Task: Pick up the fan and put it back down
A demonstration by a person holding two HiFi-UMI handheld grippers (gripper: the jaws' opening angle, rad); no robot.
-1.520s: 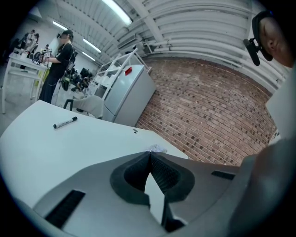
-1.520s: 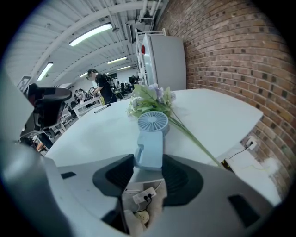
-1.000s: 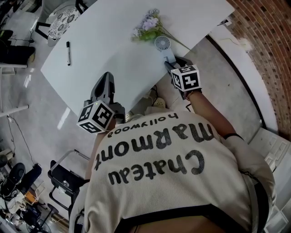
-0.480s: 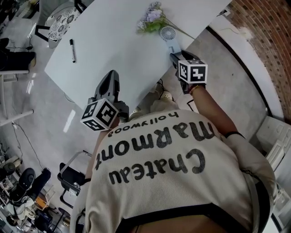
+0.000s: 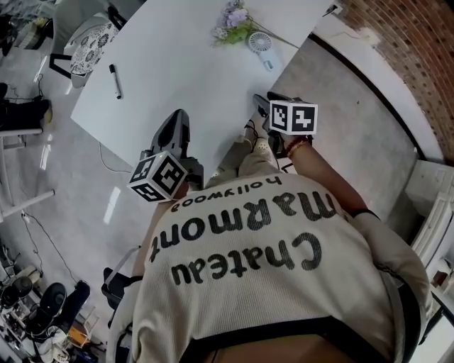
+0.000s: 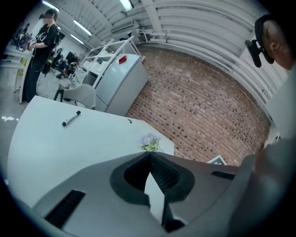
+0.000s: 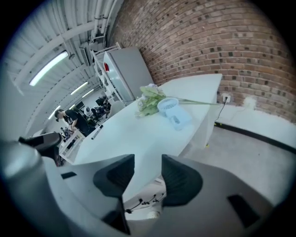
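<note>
White table (image 5: 177, 64) by brick wall: fan (image 7: 173, 111) lying flat well ahead of right gripper (image 7: 147, 159), beside flowers (image 7: 149, 104); jaws apart, just closing on nothing; left gripper (image 6: 150, 155) pressing together, empty; put-down seemingly finishing, next calling for backing clear.

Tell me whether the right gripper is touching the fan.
Apart. In the right gripper view the right gripper's jaws, which have just been closing, stand open and empty; the fan lies on the table beyond them.

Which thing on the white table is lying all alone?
The black marker. It lies by itself, while the fan and the flowers lie side by side elsewhere.
</note>
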